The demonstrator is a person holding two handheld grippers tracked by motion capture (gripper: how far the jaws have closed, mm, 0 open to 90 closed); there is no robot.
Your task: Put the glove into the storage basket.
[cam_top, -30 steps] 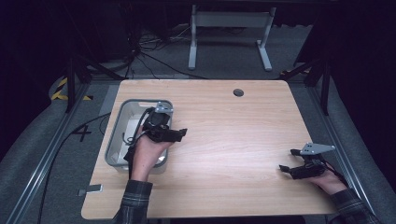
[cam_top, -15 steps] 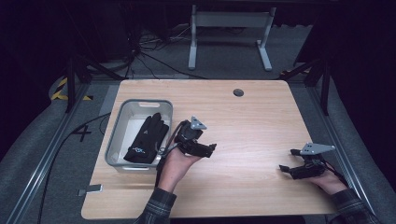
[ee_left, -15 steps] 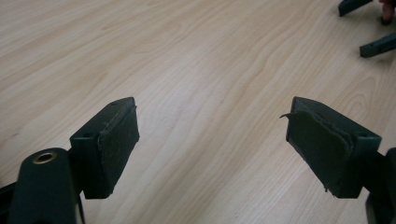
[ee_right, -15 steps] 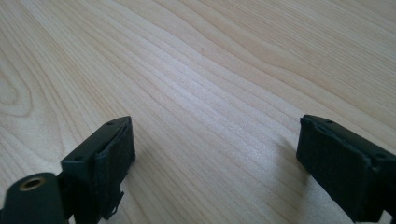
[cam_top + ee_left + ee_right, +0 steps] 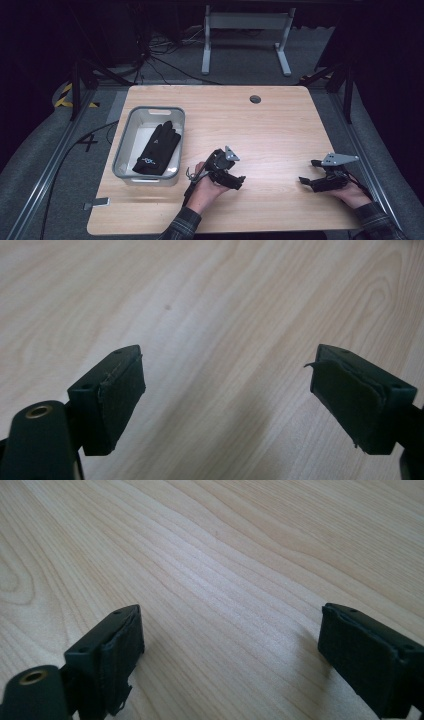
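Observation:
A black glove [image 5: 156, 148] lies inside the grey bin [image 5: 123, 145] at the table's left. My left gripper [image 5: 239, 182] hovers over the wood to the right of the bin, near the front edge, open with nothing between its pads [image 5: 122, 390]. Over at the table's right side my right gripper [image 5: 306, 181] rests low, also open and empty; its own view has bare wood between the pads [image 5: 120, 650].
The wooden table [image 5: 270, 130] has a round cable hole [image 5: 255, 99] near its far edge. A white metal stand [image 5: 246, 30] is on the floor behind the table. Cables trail on the floor at the left.
My left gripper has come out of the bin and moved right and toward the front edge, leaving the glove lying in the bin. The right gripper has stayed put.

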